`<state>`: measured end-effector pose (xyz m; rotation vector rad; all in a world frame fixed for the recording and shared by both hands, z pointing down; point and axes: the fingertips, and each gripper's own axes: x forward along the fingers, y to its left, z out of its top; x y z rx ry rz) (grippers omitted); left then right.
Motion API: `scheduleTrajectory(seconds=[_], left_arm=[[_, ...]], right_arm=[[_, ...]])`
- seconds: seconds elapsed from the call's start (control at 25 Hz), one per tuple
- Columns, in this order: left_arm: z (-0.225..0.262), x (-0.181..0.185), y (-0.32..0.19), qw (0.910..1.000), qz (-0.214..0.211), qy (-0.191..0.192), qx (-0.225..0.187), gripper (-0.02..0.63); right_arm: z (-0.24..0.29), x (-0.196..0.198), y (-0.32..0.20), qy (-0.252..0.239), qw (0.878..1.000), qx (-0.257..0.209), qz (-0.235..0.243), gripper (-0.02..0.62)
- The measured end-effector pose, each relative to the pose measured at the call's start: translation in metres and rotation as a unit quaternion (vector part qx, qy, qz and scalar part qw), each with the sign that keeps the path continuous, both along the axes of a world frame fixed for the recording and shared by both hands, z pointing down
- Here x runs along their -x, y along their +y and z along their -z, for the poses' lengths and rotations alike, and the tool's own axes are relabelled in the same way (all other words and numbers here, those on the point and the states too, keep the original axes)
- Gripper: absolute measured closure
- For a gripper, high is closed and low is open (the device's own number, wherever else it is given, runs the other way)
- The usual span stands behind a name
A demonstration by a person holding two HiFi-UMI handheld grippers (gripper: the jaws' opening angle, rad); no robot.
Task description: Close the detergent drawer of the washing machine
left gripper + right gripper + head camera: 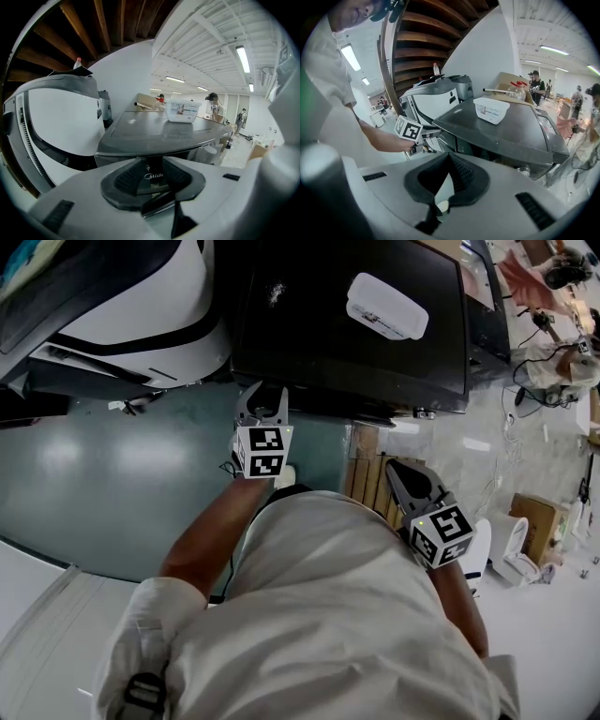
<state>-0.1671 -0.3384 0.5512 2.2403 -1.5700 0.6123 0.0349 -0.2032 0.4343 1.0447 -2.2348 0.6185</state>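
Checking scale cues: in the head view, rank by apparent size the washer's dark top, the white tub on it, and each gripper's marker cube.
1. washer's dark top
2. white tub
3. right marker cube and left marker cube: about alike; the right seems nearer the camera, so unranked.

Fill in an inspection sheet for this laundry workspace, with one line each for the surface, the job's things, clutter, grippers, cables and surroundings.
Surface: dark grey glossy washing machine top, bare apart from one tub.
Job's things: dark detergent drawer front with a logo; how far out it stands cannot be told.
Clutter: white rectangular plastic tub on the machine top.
Grippers: left gripper open, with the drawer front between its jaws; right gripper shut and empty, held back above the wooden pallet.
Cables: black and white cables loose on the pale floor at the right.
Surroundings: white curved machine alongside; brown cardboard box; people beyond.
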Motion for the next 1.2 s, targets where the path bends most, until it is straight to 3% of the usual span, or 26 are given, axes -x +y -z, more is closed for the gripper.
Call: scheduleTrajectory(seconds=[0.56,0.96,1.2], left_arm=[[-0.001,0.001,-0.006,0.9999,0.008,-0.011,0.008,0.475],[-0.001,-0.004,0.0,0.9994,0.016,-0.008,0.03,0.428],[0.018,-0.005,0.019,0.999,0.034,-0.021,0.017,0.428]], right_arm=[[0.0,-0.004,-0.002,-0.012,1.0,0.003,0.004,0.592],[0.004,-0.026,0.021,-0.027,1.0,-0.003,-0.006,0.592],[0.006,-0.043,0.046,-0.041,0.999,-0.009,0.009,0.592]])
